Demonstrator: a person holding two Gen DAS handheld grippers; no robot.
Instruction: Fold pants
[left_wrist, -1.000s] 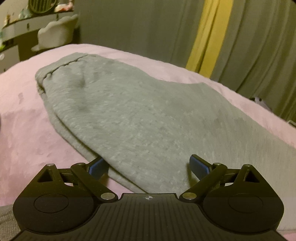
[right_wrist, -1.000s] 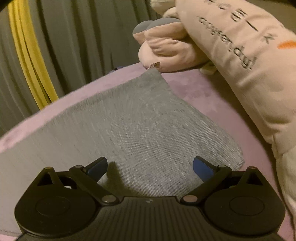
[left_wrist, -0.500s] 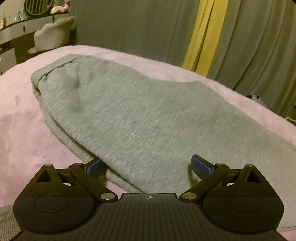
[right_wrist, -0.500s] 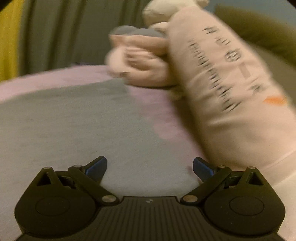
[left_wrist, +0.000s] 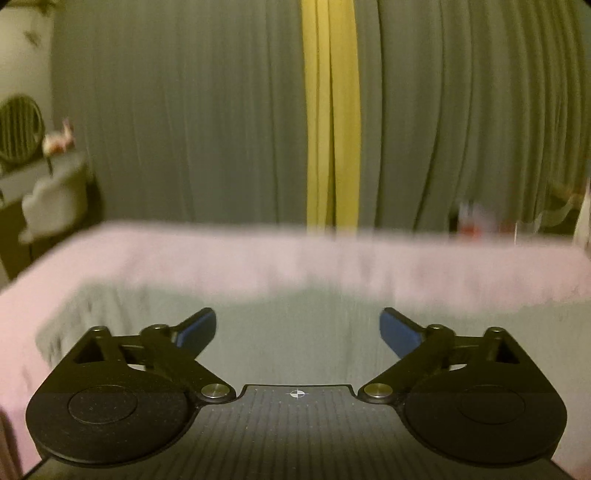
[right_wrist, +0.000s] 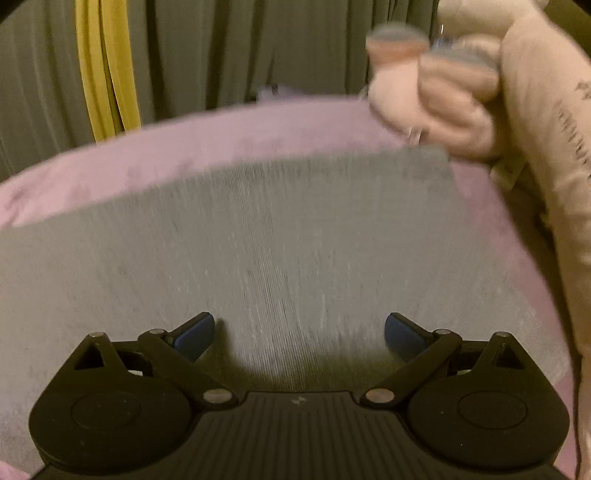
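Note:
Grey pants (right_wrist: 266, 240) lie flat on a pink bed cover (right_wrist: 184, 147). In the right wrist view they fill the middle, with a corner near the plush toy. My right gripper (right_wrist: 299, 332) is open and empty, low over the pants' near part. In the left wrist view the pants (left_wrist: 295, 325) show blurred below the pink cover (left_wrist: 258, 258). My left gripper (left_wrist: 297, 328) is open and empty, held above the grey cloth.
A pink plush toy (right_wrist: 436, 92) and a long cream pillow with print (right_wrist: 546, 155) lie at the right of the bed. Grey curtains with a yellow strip (left_wrist: 330, 110) hang behind. A white chair (left_wrist: 55, 199) stands at far left.
The left gripper has lifted and tilted up, so the curtains now fill its view. The right gripper has swung back left over the pants. Both stay open.

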